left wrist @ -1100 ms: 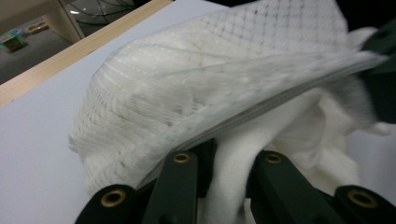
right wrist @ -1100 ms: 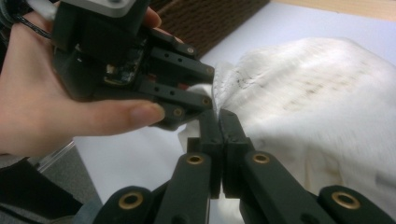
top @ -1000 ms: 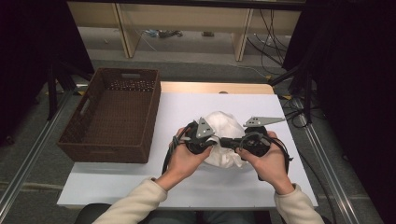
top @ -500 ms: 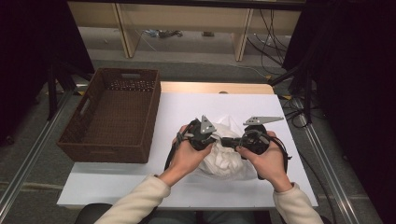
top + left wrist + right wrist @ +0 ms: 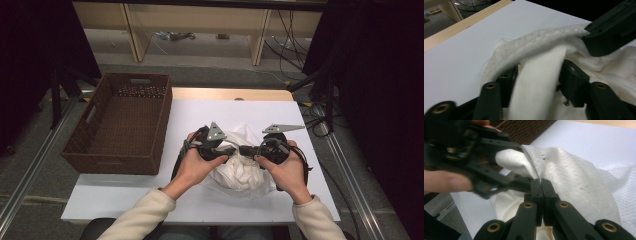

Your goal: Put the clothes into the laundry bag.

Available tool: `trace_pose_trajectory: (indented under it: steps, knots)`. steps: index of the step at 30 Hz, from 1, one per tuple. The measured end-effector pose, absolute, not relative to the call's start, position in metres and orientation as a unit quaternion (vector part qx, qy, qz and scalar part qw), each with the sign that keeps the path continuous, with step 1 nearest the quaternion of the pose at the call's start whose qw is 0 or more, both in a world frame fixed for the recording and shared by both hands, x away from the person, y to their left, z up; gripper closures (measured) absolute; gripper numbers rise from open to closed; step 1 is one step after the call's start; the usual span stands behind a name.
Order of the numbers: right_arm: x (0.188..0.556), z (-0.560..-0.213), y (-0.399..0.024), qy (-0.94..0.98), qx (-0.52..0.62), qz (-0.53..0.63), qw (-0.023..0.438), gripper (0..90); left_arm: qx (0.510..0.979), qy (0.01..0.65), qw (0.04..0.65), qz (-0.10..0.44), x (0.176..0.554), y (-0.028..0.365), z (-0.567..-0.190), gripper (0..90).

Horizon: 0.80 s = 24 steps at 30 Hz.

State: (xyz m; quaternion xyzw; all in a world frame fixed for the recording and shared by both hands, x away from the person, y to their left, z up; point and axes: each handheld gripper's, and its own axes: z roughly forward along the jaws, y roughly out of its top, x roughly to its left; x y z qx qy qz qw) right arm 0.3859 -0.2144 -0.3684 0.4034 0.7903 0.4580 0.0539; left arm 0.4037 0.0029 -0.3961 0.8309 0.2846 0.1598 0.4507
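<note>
Right gripper [image 5: 248, 150] pinches the white garment's [image 5: 239, 172] lace edge; left gripper [image 5: 231, 150], at its nine o'clock, has just opened around a fold

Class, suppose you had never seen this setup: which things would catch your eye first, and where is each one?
First, the crumpled white cloth near the front middle of the white table, with both hands working on it. The right gripper is pinched shut on its netted edge, while the left gripper has just been opening, a fold of cloth lying between its jaws. The brown wicker basket stands at the table's left edge.
</note>
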Motion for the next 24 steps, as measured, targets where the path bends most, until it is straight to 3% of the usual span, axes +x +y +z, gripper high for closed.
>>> trace_pose_trajectory:
  steps: [5, 9, 17, 21, 24]
  knots:
    - [0.386, -0.367, -0.216, 0.791, 0.403, 0.457, 0.060, 90.0, 0.837, 0.261, 0.447, 0.177, 0.385, 0.017, -0.387, 39.3]
    - [0.386, -0.366, -0.218, 0.788, 0.406, 0.459, 0.055, 90.0, 0.849, 0.228, 0.432, 0.202, 0.371, 0.025, -0.382, 37.8]
    - [0.384, -0.364, -0.216, 0.788, 0.410, 0.457, 0.055, 90.0, 0.886, 0.157, 0.380, 0.213, 0.358, 0.007, -0.417, 33.2]
    - [0.383, -0.365, -0.214, 0.789, 0.411, 0.454, 0.051, 90.0, 0.889, 0.150, 0.363, 0.236, 0.366, -0.004, -0.423, 44.6]
    - [0.382, -0.368, -0.209, 0.793, 0.405, 0.452, 0.045, 90.0, 0.886, 0.155, 0.357, 0.253, 0.373, -0.012, -0.422, 65.4]
